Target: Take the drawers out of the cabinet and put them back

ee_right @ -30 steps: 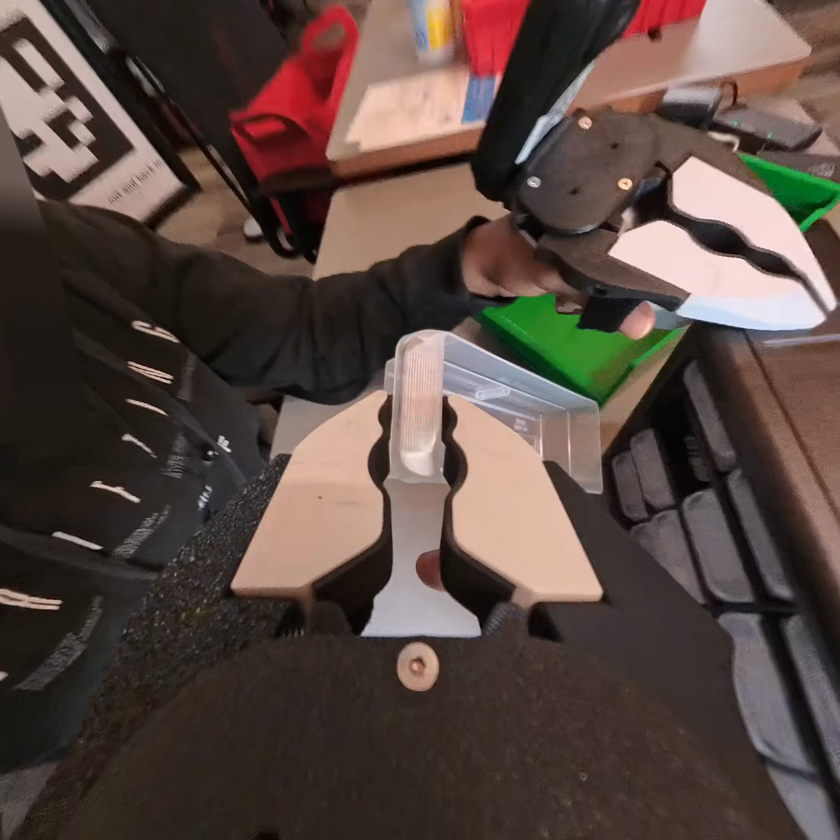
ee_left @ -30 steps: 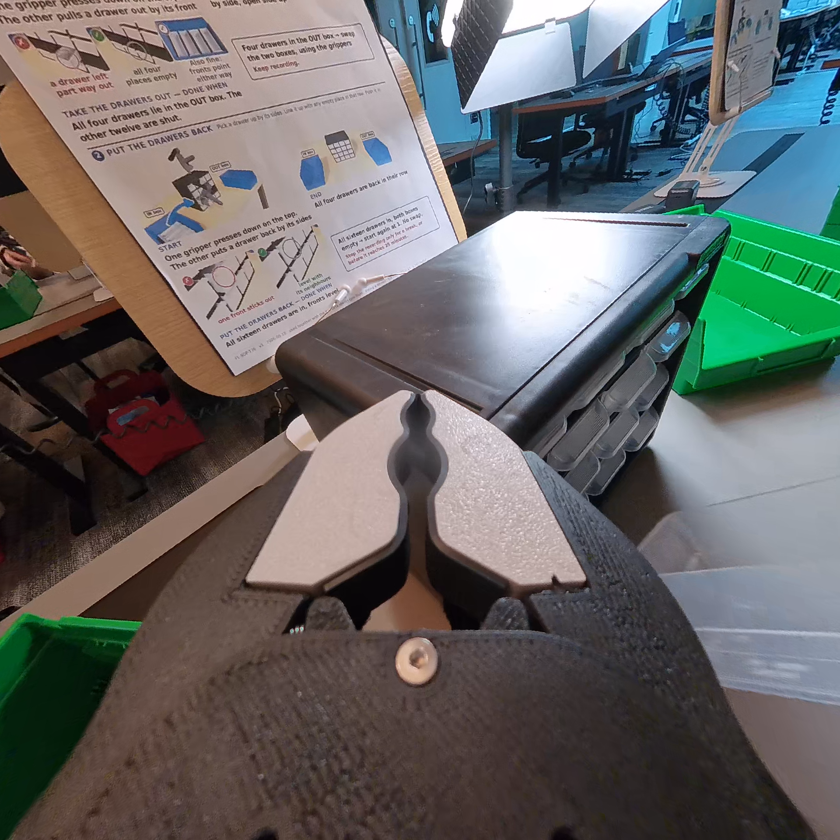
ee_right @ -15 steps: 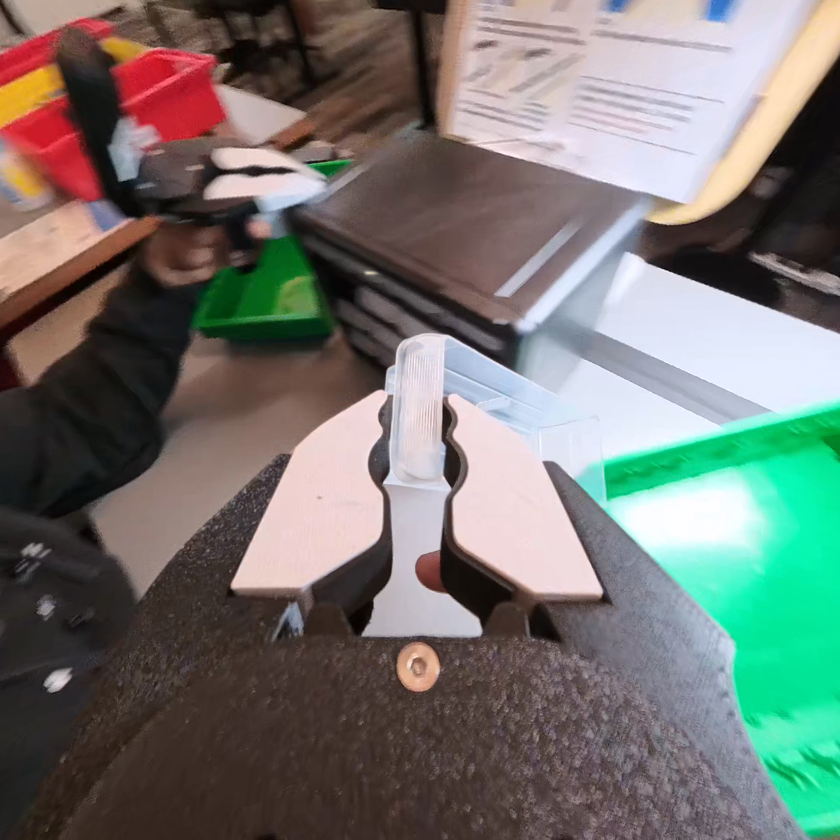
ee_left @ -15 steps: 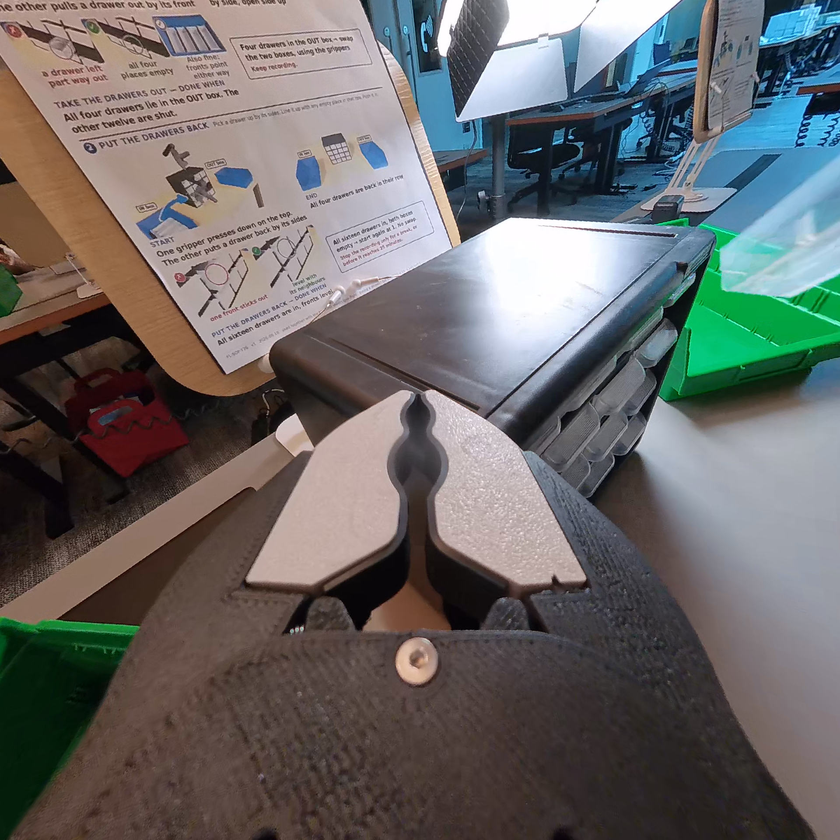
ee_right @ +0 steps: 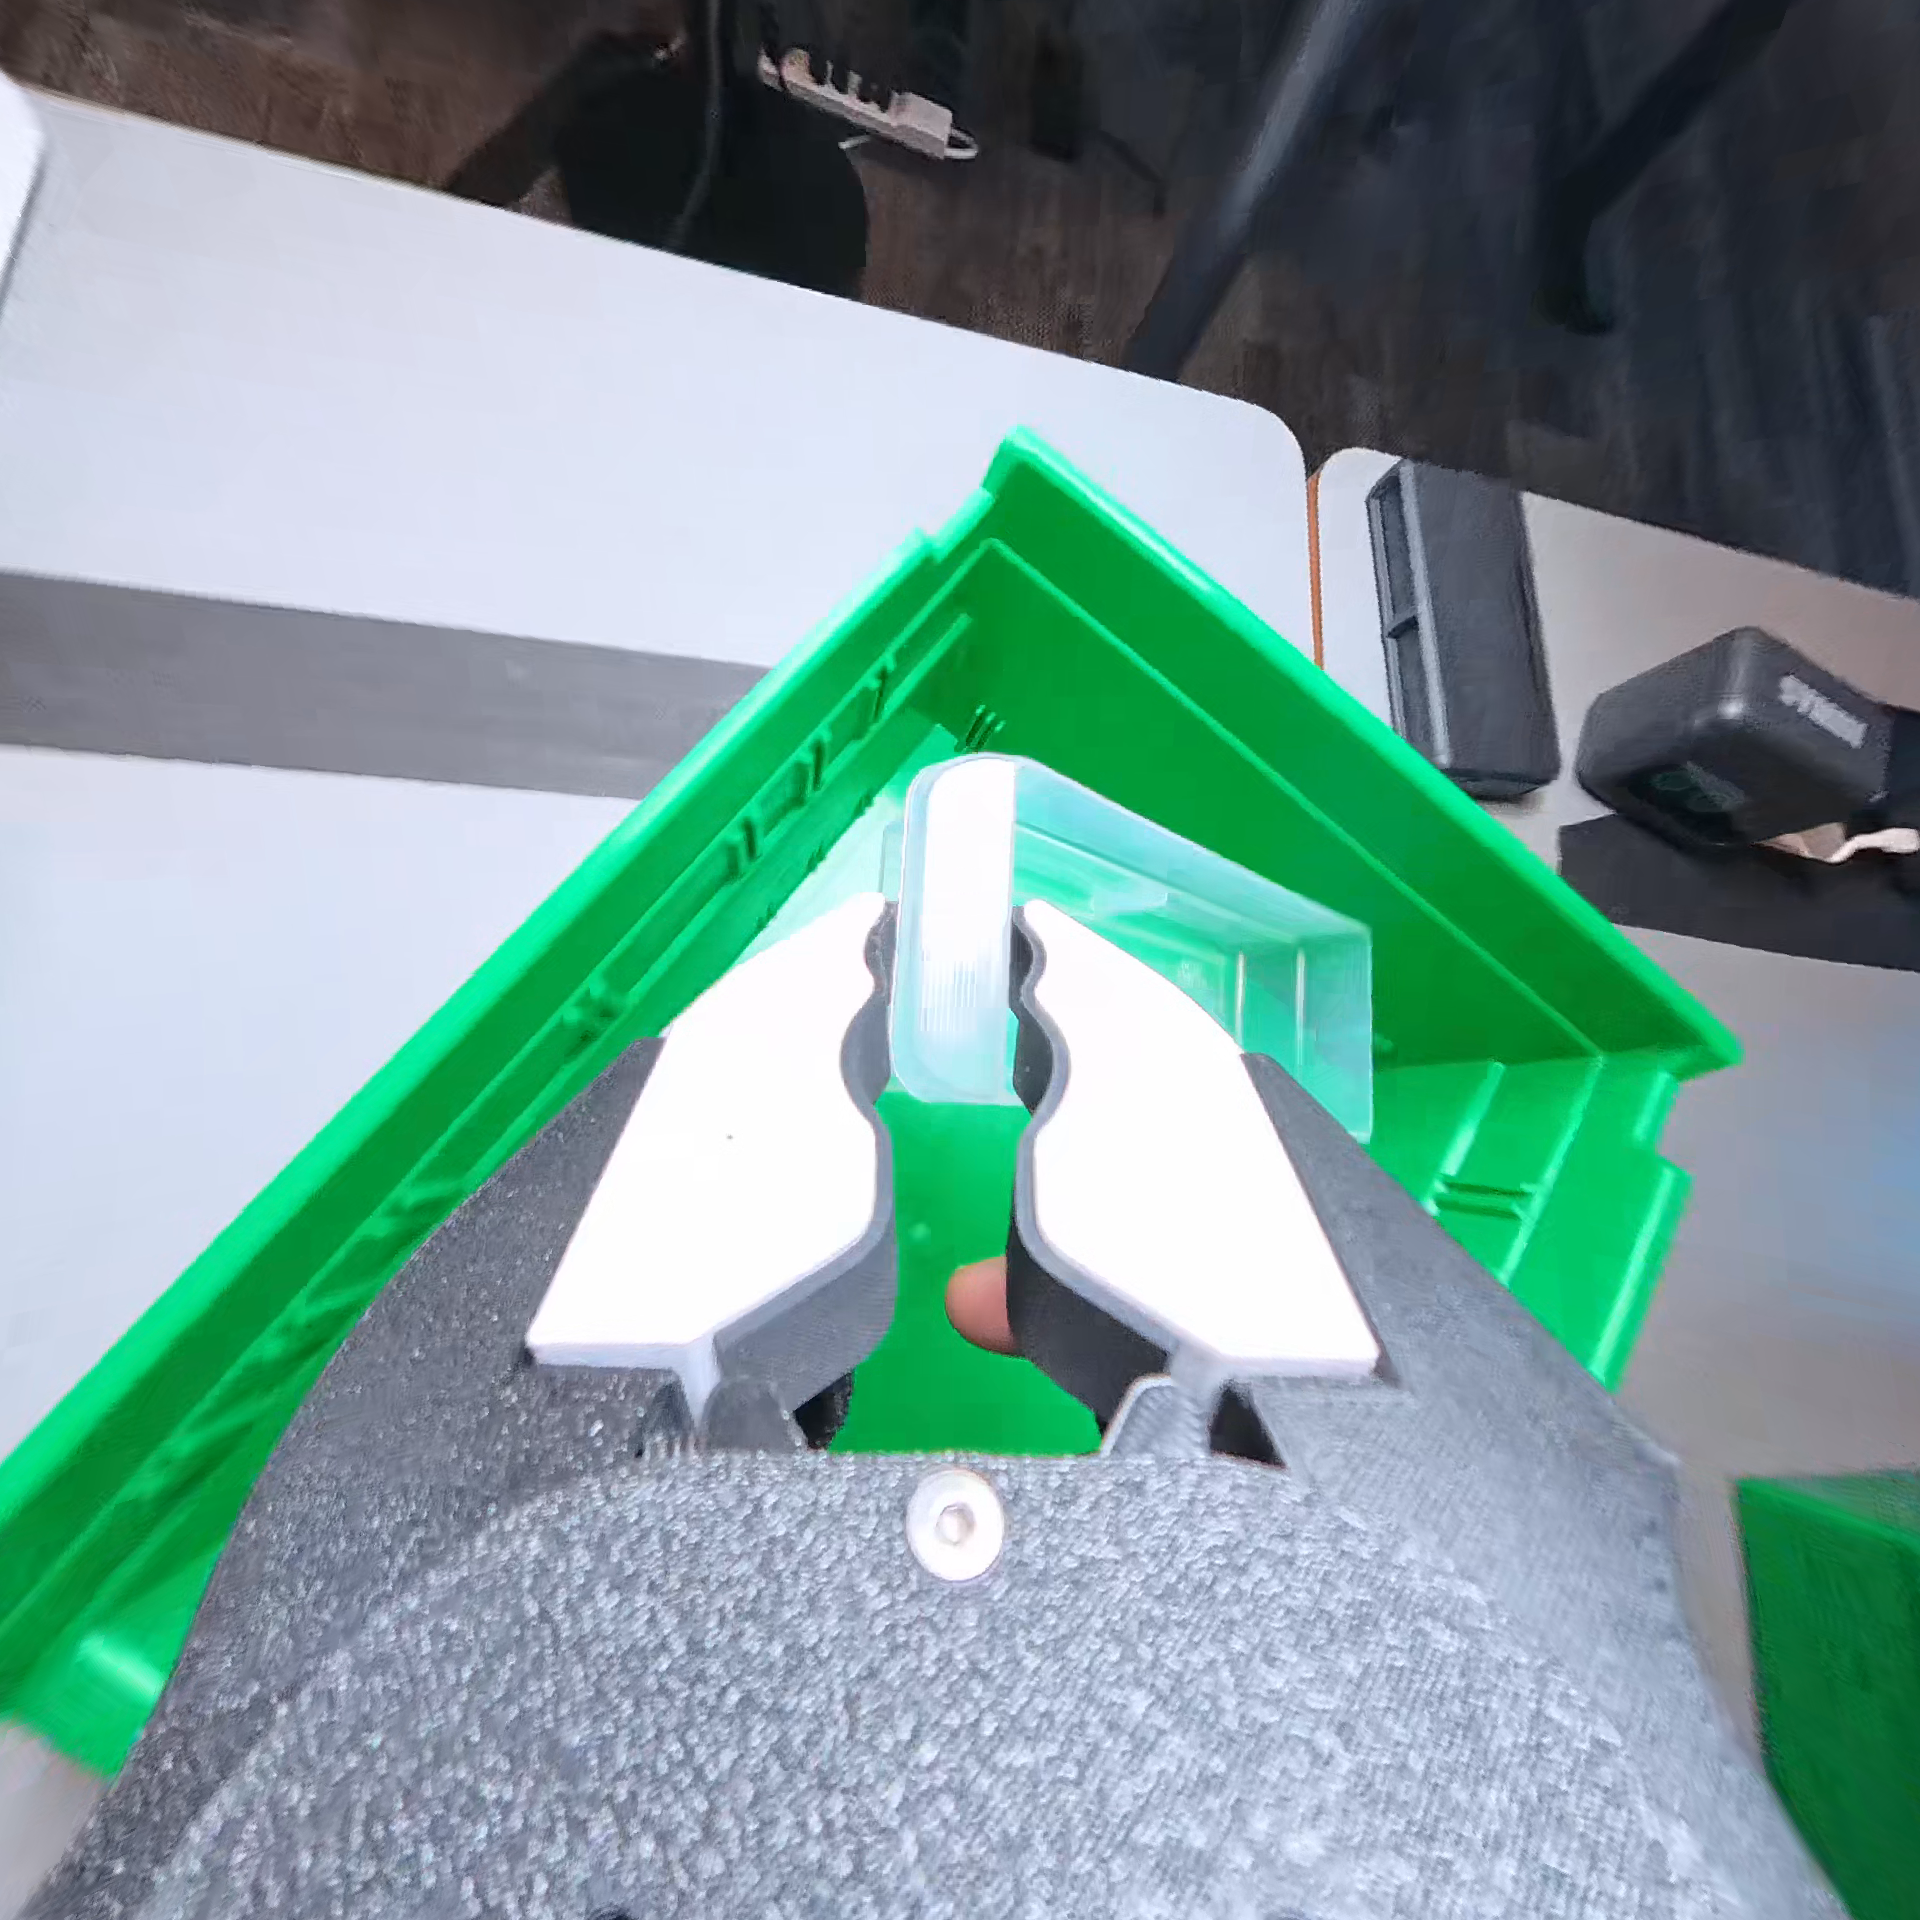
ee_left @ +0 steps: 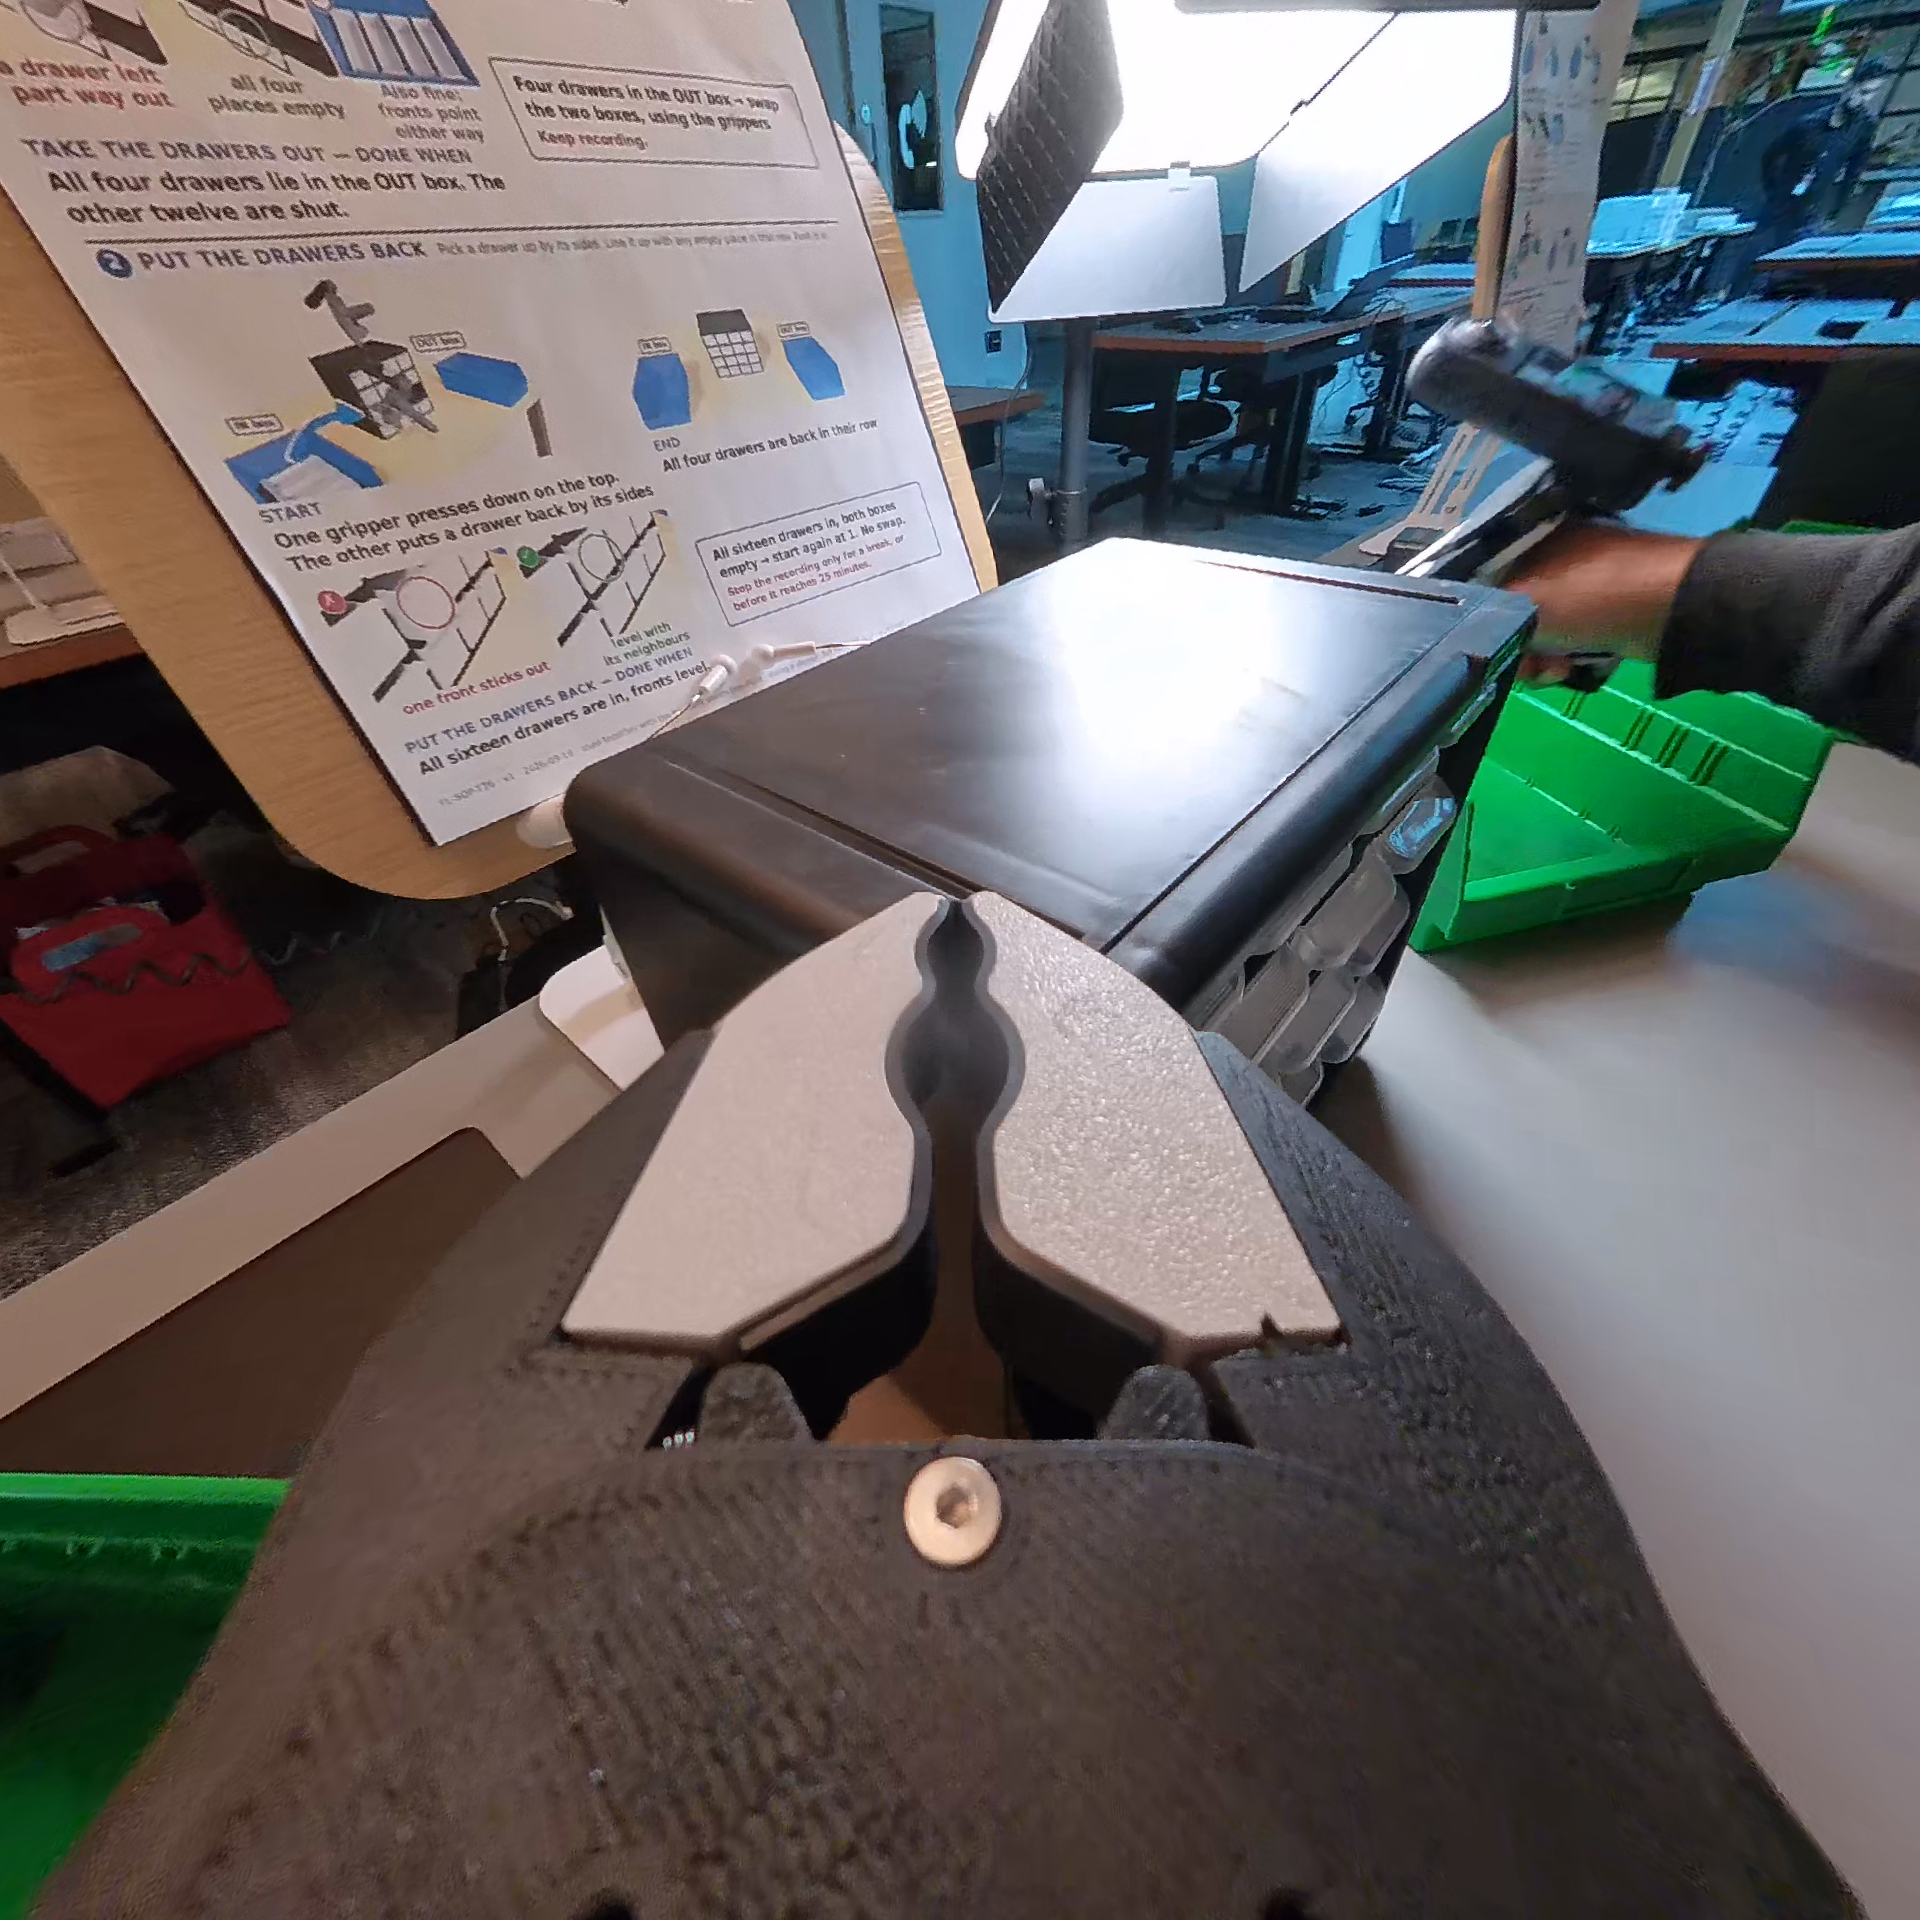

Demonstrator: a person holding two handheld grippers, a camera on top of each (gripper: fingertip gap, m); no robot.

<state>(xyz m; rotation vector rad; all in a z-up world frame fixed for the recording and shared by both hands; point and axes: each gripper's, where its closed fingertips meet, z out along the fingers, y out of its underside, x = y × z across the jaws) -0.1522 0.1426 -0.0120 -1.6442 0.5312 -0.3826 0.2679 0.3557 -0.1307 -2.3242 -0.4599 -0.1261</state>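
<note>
Right wrist view: fingers [ee_right: 951, 935] pinch clear, empty drawer [ee_right: 1143, 935] over green bin [ee_right: 1299, 707].

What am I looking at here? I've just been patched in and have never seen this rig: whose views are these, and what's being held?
There is no robot arm: a person holds a two-finger gripper in each hand, and each picture comes from a camera on one gripper, looking along its fingers.

In the left wrist view, the left gripper is shut on nothing and points at a black cabinet of small clear drawers, standing on a grey table. Behind it leans an instruction poster. To the right, past the cabinet, sits a green bin, with the person's other hand above it.

In the right wrist view, the right gripper grips a clear drawer by its front handle, inside that green bin. The jaws look slightly parted, so it may be about to let go.
</note>
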